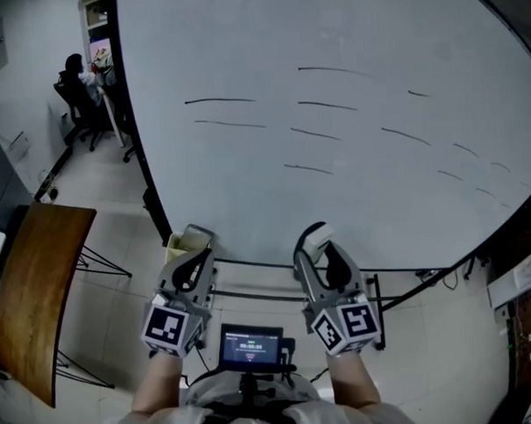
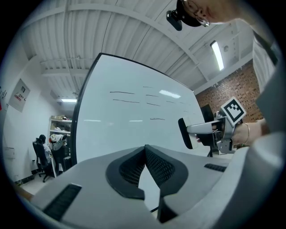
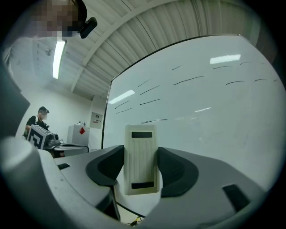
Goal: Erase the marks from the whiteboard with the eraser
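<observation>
Right gripper view: the eraser [image 3: 142, 160] stands upright between the jaws of the right gripper [image 1: 318, 247], which are clamped on its two long sides. Its pale ribbed back faces the camera. From the left gripper view its dark wiping face is turned toward the board.

It looks like a light, stiff plastic block with a soft pad, not fragile. The smooth sides may slide in the jaws under a hard rub. A hold near mid-length, square across the sides as now, seems the best place.

Ahead of this gripper, apart from the eraser, stands the whiteboard [image 1: 273, 189]. The marks [image 1: 220, 101] are short dark strokes, all ahead of the eraser and higher up.

To the left, about level, the left gripper [image 2: 145, 154] has its jaws brought together at the tips with nothing between them.
</observation>
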The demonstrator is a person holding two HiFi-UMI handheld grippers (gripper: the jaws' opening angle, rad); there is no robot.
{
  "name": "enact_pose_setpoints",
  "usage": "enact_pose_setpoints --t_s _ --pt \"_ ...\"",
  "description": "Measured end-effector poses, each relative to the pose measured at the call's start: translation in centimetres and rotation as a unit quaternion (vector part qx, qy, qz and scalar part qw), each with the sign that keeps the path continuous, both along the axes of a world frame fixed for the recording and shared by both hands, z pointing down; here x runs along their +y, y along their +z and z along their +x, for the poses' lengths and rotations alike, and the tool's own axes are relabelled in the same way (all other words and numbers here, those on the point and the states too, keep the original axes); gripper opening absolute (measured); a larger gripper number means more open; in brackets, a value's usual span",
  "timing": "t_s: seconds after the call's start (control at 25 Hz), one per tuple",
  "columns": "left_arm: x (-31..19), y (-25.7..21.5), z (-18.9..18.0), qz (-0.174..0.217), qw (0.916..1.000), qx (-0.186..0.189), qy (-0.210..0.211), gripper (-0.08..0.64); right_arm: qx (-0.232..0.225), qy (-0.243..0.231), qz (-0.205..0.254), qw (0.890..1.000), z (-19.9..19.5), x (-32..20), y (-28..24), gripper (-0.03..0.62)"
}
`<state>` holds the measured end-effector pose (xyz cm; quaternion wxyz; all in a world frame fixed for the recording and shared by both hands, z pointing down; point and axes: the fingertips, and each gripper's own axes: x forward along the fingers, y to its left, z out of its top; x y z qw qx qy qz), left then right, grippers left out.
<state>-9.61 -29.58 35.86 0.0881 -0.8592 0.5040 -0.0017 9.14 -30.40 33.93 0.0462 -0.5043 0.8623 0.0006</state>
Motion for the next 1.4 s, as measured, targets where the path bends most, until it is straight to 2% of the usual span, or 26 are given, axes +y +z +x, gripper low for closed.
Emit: enact_pose_setpoints --t_s 0.24,0.4,0.56,0.72,0.92,1.08,1.16,1.24,1.32,1.4 --pt "-1.3 -0.2 -1.3 -0.011 0.9996 0.01 0.025 0.006 0.039 0.056 0.036 0.997 -2.4 -2.4 -2.1 0.239" --pt "-2.1 -0.2 -2.2 -0.004 0.9993 0.005 0.036 0.006 0.071 0.081 0.074 0.991 -4.3 -4.4 -4.5 0.239" --pt "-3.0 -0.2 -2.9 -0.003 0.9991 0.014 0.04 0.006 0.129 0.093 0.108 0.981 -7.4 -6.9 -6.9 0.239" --pt "-3.8 -0.1 -3.7 -0.004 0.999 0.017 0.041 0.006 0.178 0.11 0.123 0.97 -10.8 -8.7 -7.7 0.239" --pt "-4.7 0.0 -4.2 -0.007 0.9989 0.02 0.042 0.006 0.207 0.161 0.133 0.956 -11.6 -9.5 -7.6 0.241" --pt "-5.2 0.5 -3.9 -0.028 0.998 0.028 0.049 0.006 0.209 0.154 0.138 0.956 -11.4 -9.9 -7.6 0.241" --pt "-5.4 0.7 -3.9 -0.028 0.9979 0.028 0.051 0.006 0.205 0.15 0.128 0.959 -11.1 -9.8 -7.4 0.241" --pt "-5.7 0.7 -3.8 -0.018 0.9981 0.025 0.053 0.006 0.21 0.147 0.143 0.956 -10.7 -9.8 -7.7 0.242" --pt "-5.9 0.6 -4.0 -0.012 0.9982 0.025 0.053 0.006 0.195 0.15 0.148 0.958 -9.7 -9.9 -8.0 0.242" --pt "-6.0 0.6 -4.1 -0.012 0.9982 0.027 0.052 0.006 0.163 0.145 0.144 0.965 -8.4 -9.9 -8.3 0.242"
